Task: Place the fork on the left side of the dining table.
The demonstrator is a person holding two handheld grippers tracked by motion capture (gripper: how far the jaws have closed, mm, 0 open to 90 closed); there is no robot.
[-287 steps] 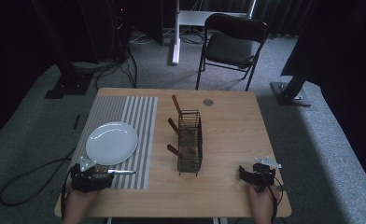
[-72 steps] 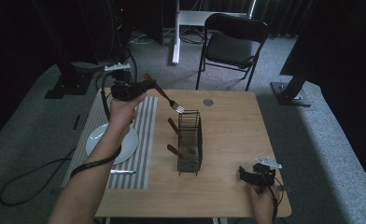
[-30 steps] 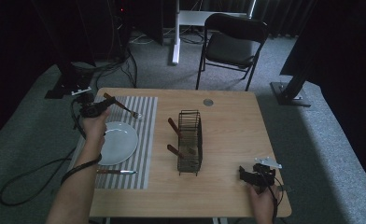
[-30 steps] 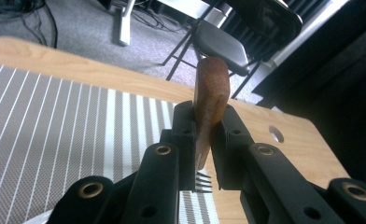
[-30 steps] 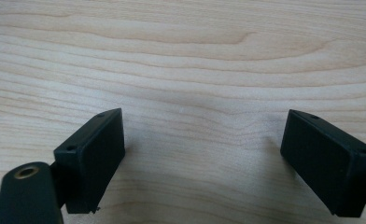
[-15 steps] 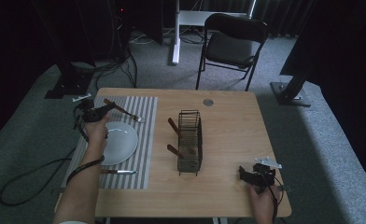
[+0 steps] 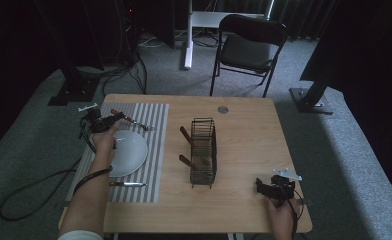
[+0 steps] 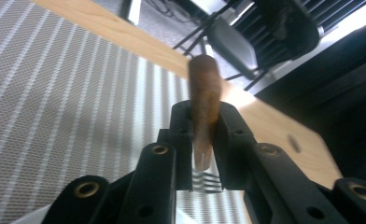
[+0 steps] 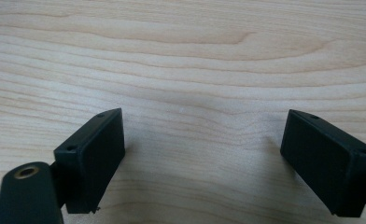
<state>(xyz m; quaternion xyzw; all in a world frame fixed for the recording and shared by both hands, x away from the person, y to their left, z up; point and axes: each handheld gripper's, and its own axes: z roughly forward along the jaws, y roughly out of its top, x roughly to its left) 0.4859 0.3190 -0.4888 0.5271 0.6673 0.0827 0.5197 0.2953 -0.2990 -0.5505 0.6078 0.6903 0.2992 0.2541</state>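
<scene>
My left gripper hovers over the far left of the striped placemat, just beyond the white plate. It is shut on the brown wooden handle of a fork, whose tines point right toward the mat's far edge. In the left gripper view the handle is pinched between the jaws of the left gripper, with the tines below it. My right gripper rests at the table's front right; in its own view the right gripper is open over bare wood.
A black wire rack stands mid-table with wooden-handled utensils sticking out of its left side. A knife lies on the mat in front of the plate. A small round metal disc sits near the far edge. A black chair stands behind the table.
The left gripper has carried the fork from near the rack to the far left of the mat, then lowered it slightly toward the plate. The right gripper has stayed still.
</scene>
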